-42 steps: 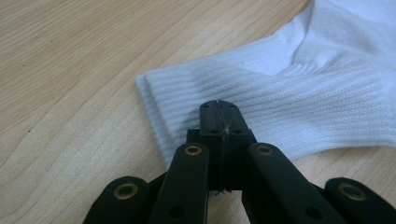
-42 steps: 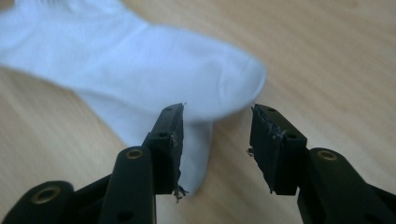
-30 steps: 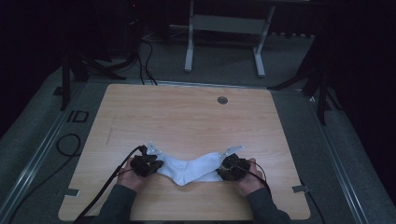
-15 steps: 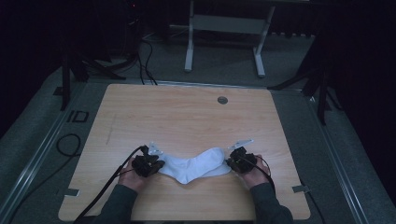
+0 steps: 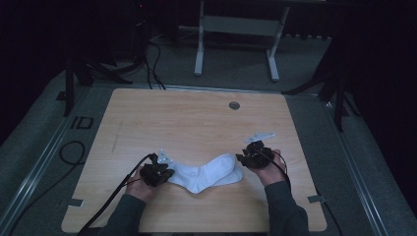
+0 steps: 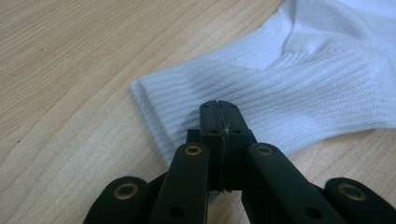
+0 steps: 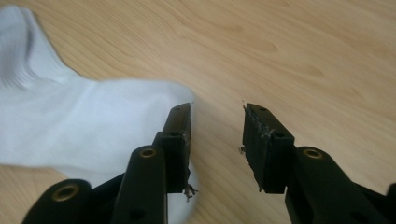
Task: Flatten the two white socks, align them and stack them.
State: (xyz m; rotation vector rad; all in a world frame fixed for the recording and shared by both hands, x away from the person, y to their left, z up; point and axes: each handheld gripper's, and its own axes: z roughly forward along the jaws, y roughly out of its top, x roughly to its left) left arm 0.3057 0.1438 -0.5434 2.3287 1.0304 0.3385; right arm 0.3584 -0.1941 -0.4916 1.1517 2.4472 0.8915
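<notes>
White sock (image 5: 206, 173) lying flat on the desk (image 5: 196, 123), lower centre of the high view, bent at the heel, toe end toward the right, ribbed cuff toward the left. Left tongs (image 5: 164, 173) pinched together on the cuff edge; in the left gripper view (image 6: 219, 116) jaws meet with ribbed fabric under the tips, probably anchoring that end so the sock can't slide. Right tongs (image 5: 242, 160) apart, jaws just been opening, nothing between them; in the right gripper view (image 7: 217, 140) bare wood in the gap, toe of the sock (image 7: 93, 135) just beside and partly behind the left-hand jaw. Looks like a release of the toe end, sock left stretched out, likely for smoothing or a fold. Right hand (image 5: 268, 169) sits just off the toe, left hand (image 5: 140, 187) at the cuff, sleeves coming in from the bottom edge.

Light wood-grain desk top, otherwise bare, round grommet (image 5: 234, 105) near the far edge, upper centre. Cable (image 5: 113, 196) trailing off lower left. Dim room, grey carpet around, pale metal frame legs (image 5: 236, 29) at top centre, dark stands and cords upper left.
</notes>
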